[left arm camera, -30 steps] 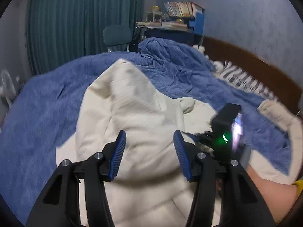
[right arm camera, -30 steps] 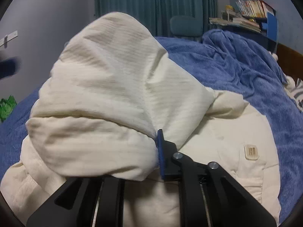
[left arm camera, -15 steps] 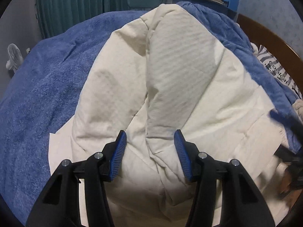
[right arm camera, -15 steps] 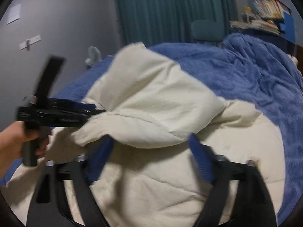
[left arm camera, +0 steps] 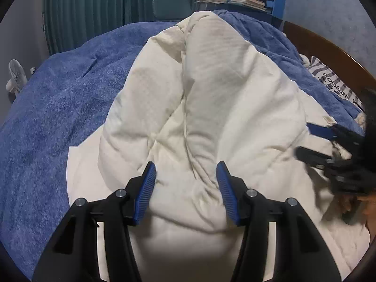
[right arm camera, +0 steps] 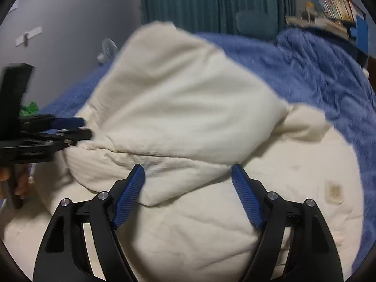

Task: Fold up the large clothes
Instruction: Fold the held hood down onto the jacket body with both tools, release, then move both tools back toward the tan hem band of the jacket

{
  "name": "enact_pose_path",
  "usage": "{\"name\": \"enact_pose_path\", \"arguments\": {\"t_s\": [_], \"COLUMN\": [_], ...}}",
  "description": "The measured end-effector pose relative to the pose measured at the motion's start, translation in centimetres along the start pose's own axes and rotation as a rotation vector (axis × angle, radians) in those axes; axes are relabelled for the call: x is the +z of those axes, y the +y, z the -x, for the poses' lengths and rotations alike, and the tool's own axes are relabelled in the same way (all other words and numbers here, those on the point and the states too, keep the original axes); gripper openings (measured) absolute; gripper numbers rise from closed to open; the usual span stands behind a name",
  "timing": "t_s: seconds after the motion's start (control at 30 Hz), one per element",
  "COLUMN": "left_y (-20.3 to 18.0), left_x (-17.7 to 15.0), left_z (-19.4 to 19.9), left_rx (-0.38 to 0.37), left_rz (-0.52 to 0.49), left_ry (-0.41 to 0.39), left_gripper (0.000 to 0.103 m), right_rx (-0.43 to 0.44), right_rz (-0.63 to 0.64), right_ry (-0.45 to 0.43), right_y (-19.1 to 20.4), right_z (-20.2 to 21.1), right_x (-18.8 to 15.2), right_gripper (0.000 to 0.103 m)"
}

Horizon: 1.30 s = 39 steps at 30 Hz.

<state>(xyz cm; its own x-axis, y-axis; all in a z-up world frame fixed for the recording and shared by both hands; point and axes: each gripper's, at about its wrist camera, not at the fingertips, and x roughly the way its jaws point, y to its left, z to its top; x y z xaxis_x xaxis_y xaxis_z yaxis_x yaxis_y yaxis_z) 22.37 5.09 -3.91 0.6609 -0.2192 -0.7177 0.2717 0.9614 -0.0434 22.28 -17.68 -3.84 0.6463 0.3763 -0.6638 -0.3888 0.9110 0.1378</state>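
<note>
The blue blanket [left arm camera: 58, 108] covers the bed, and your cream padded garment [left arm camera: 235, 108] lies across the middle of it, with a small label patch [right arm camera: 333, 191] showing near its right side. A thick folded part of the garment rises as a ridge whose long axis runs away from you, from the near edge toward the curtain [left arm camera: 94, 11] and chair [left arm camera: 171, 7].

Your left gripper [left arm camera: 185, 183] sits at the near end of that ridge, jaws about half open with a bunched fold filling the gap between them; it looks pinched, though whether the pads truly bear on it I cannot tell. Your right gripper [right arm camera: 188, 188] has its jaws wide and closing, with the lower edge of the folded flap between them, apparently not pressed.

The flap's free edge lies straight ahead of the right gripper, so that hand looks nearer for the next grasp, while the left holds the ridge's end.
</note>
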Motion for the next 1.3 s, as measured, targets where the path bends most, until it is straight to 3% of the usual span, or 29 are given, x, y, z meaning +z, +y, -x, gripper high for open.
{"name": "enact_pose_path", "arguments": {"t_s": [0.33, 0.5, 0.57, 0.73, 0.77, 0.87, 1.1, 1.3], "left_y": [-0.1, -1.3, -1.6, -2.1, -2.3, -3.4, -2.7, -2.8], "left_x": [-1.3, -0.7, -0.5, -0.9, -1.0, -1.5, -2.3, -2.2], "left_z": [-4.8, -2.8, -1.0, 1.8, 1.4, -1.6, -2.1, 0.4], "left_rx": [0.045, 0.072, 0.076, -0.021, -0.03, 0.052, 0.041, 0.039], "left_rz": [0.025, 0.035, 0.063, 0.187, 0.192, 0.133, 0.137, 0.132], "left_ry": [0.019, 0.004, -0.026, -0.104, -0.088, 0.032, 0.004, -0.034], "left_gripper": [0.052, 0.052, 0.057, 0.07, 0.071, 0.072, 0.075, 0.075], "right_rx": [-0.038, -0.021, -0.037, -0.05, -0.052, -0.103, -0.121, -0.085], "right_rz": [-0.005, -0.04, -0.068, -0.161, -0.159, -0.118, -0.075, -0.145], "right_ry": [0.028, 0.005, -0.015, -0.071, -0.063, -0.006, 0.011, -0.007], "right_y": [0.0, -0.5, -1.0, -2.6, -2.6, -2.1, -1.2, -2.1], "right_z": [-2.0, -0.4, 0.5, 2.4, 2.2, 0.9, 0.1, 1.7], "right_x": [-0.9, -1.0, -0.5, 0.2, 0.2, -0.2, -0.9, -0.2], "right_gripper": [0.075, 0.076, 0.083, 0.083, 0.083, 0.083, 0.087, 0.088]}}
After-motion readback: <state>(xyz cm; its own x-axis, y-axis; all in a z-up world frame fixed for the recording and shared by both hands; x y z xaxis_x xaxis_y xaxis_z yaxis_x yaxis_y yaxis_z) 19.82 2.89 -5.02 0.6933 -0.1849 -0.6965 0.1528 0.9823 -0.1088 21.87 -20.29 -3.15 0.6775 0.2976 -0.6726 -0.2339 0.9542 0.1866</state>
